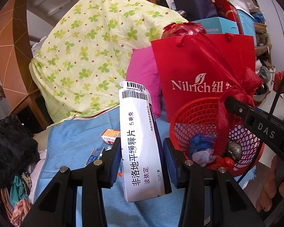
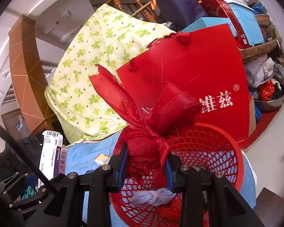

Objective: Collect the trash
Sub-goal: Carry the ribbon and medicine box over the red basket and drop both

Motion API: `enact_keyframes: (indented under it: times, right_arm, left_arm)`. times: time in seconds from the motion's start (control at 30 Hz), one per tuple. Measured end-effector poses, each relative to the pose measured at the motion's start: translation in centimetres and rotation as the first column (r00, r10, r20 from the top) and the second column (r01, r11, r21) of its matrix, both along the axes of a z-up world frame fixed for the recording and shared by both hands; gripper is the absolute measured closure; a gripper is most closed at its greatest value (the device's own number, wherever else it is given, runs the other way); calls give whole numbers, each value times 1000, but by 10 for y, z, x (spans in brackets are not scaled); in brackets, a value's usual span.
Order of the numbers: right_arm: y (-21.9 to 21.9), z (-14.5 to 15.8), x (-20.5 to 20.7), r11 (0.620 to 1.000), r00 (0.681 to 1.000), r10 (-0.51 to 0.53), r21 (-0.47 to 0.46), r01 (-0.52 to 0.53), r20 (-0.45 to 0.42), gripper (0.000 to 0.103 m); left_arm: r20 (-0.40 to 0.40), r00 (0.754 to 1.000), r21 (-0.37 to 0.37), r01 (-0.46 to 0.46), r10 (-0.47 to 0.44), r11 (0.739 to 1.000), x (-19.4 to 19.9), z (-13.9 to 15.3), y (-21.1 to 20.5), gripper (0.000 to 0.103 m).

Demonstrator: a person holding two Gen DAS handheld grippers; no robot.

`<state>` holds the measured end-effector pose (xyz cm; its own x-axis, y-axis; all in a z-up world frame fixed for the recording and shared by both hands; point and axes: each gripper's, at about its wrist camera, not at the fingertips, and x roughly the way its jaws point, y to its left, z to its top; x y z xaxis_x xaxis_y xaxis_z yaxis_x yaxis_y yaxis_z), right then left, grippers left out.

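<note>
— What do the two tools carry above the blue cloth (image 1: 70,143)?

— The left gripper (image 1: 142,162) clamps a white medicine carton (image 1: 140,141) by its long sides, upright, just beside the red mesh basket (image 1: 189,109). The right gripper (image 2: 146,167) pinches a red ribbon bow (image 2: 147,117) at its knot, over the basket's mouth.

— How will they handle?

— Both look light. The carton seems stiff but crushable, best held mid-body; the bow is soft and floppy, likeliest secure at the knot.

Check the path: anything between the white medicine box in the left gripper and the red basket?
Nothing visible blocks it. The left gripper holds the medicine box just beside the red basket. The right gripper holds a red ribbon bundle over the rim, partly crowding the opening.
</note>
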<state>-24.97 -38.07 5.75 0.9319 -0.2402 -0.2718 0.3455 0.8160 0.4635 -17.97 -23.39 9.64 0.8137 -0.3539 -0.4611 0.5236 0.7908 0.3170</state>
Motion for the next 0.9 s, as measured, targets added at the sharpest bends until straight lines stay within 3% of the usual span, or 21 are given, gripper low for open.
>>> enact_keyframes:
  times: [0.37, 0.67, 0.73, 0.77, 0.8, 0.9]
  right_arm:
    - [-39, -14, -13, 990, 998, -55, 127, 56, -16, 67]
    - [-77, -33, -24, 956, 995, -96, 275, 103, -40, 64]
    - [-81, -35, -25, 949, 994, -97, 298, 106, -44, 57]
    - [-82, -36, -26, 944, 995, -94, 315, 99, -32, 39]
    - [-83, -36, -26, 941, 996, -90, 326, 88, -9, 34]
    - [-75, -28, -29, 956, 995, -95, 281, 85, 23, 34]
  left_arm:
    - [-88, 985, -42, 146, -150, 988, -3, -2, -39, 57]
    - [-226, 922, -137, 291, -316, 947, 15, -14, -75, 53]
    - [-243, 914, -154, 295, -326, 943, 19, -18, -76, 42]
    - [-249, 911, -166, 294, -328, 941, 20, -18, -75, 38]
    - [-254, 909, -181, 291, -330, 940, 23, -19, -73, 37]
    - [-258, 915, -186, 267, -309, 946, 29, -21, -63, 37]
